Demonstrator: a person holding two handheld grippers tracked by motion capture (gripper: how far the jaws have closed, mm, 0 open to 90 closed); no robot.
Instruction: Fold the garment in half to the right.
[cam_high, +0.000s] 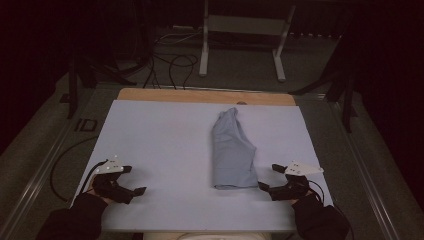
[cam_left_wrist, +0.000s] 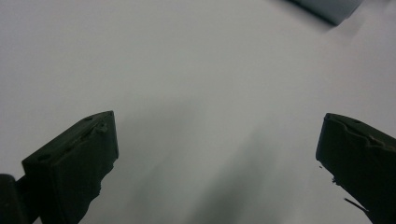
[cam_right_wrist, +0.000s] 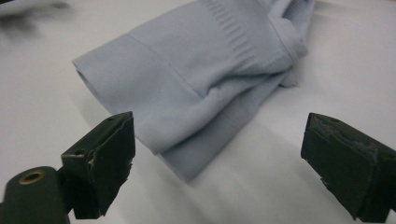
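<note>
Folded garment (cam_high: 231, 152) mid-tabletop (cam_high: 160, 150), near corner just beside right tongs (cam_high: 271, 177). Both tongs apart, empty. Slide lower jaw under corner, pinch all layers. Left tongs (cam_high: 134, 180) well apart.

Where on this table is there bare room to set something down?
Widest free patch: the pale sheet between its left edge and the folded light-blue garment. Narrower strip right of the garment. Tightest between its near end and the right gripper.

The worktop (cam_high: 165, 140) fills the middle of the frame — a pale sheet over it, bare wood at the far edge. 1 folded light-blue garment (cam_high: 231, 150) lies right of centre, lengthwise.
</note>
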